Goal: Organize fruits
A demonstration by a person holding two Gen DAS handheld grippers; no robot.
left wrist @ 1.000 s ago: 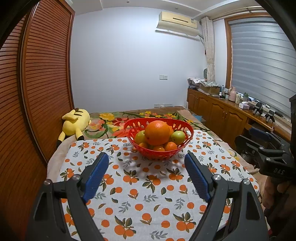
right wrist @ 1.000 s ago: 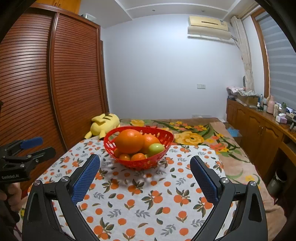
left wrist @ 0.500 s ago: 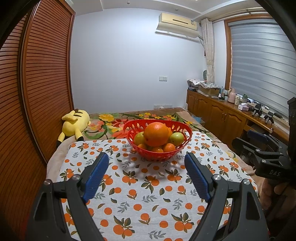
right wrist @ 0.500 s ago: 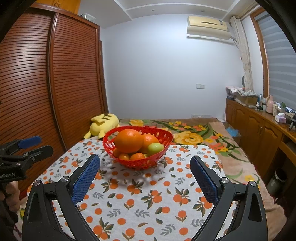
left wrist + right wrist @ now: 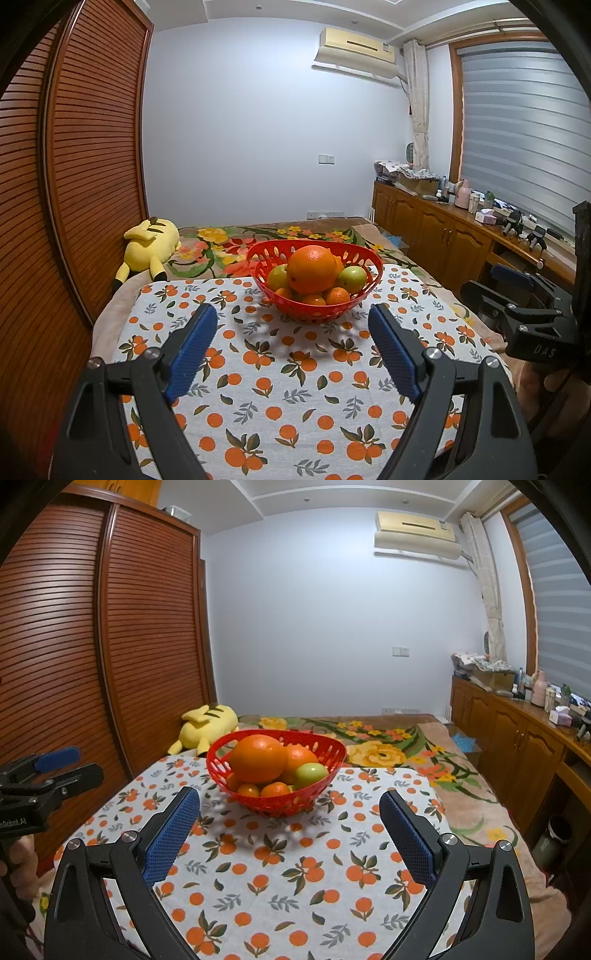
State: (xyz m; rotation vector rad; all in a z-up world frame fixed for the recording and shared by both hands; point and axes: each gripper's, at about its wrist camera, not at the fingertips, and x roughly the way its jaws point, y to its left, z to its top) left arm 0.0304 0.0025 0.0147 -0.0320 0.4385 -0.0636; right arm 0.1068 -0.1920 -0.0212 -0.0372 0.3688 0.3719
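The left gripper [image 5: 291, 332] has its blue fingers [image 5: 190, 347] spread wide with nothing between them, and the right gripper [image 5: 290, 819] is spread and empty likewise. Both are held level short of the red basket [image 5: 314, 306], which frames it in each gap. I judge this a stand-off posture that keeps the whole pile in sight.

The fruits all lie in the basket: a large orange [image 5: 311, 268] on top, green apples [image 5: 352, 277] at its sides, and small tangerines [image 5: 337, 295] low at the near wall. No loose fruit shows on the patterned cloth [image 5: 280, 387] around the basket. This could be a gathered pile or one awaiting sorting; the pictures do not settle which.

The left view shows a green apple on either side of the large orange. The right view shows only one, beside a second orange [image 5: 301, 757] that is largely hidden in the left view. What lies deeper in the basket is hard to tell. Behind the basket to the left lies a yellow plush toy [image 5: 207, 723].
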